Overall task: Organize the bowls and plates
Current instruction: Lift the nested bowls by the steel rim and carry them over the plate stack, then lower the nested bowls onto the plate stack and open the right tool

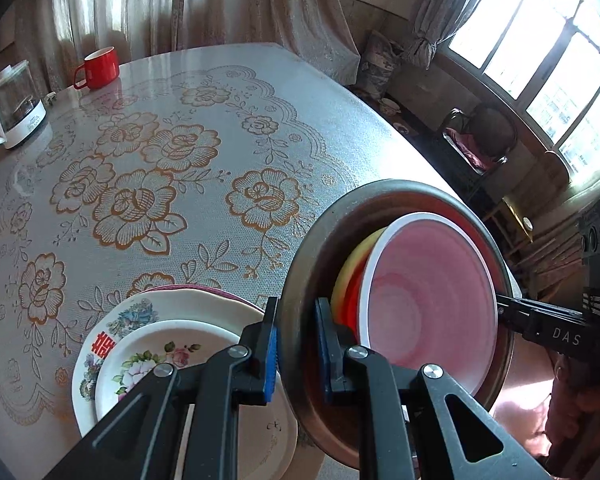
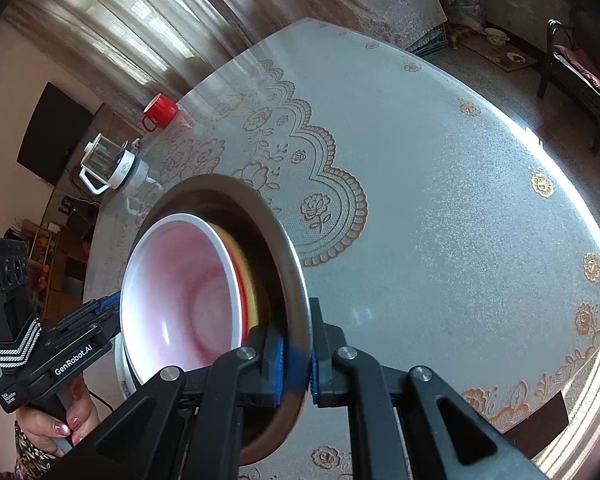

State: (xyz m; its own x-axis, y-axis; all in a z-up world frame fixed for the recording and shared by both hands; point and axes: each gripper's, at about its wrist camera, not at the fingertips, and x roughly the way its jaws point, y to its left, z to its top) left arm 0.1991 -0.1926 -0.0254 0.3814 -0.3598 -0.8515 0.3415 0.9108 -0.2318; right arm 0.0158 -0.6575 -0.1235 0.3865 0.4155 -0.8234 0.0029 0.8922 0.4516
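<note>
We've got the steel bowl point(image 1: 300, 280), pink bowl point(image 1: 432, 292) nested inside, up off the table point(image 1: 220, 100) beside the plates point(image 1: 172, 344), so we keep both sides level, left gripper point(image 1: 296, 344) and right gripper point(image 2: 298, 356) each clamped nearly closed on its rim.

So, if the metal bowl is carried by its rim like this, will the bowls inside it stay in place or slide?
They may slide. The pink bowl sits loose and off-centre in the tilted metal bowl, leaning on a yellow bowl. Its glossy inside suggests slippery surfaces. Left gripper and right gripper pinch only the thin rim, so the load could swing.
</note>
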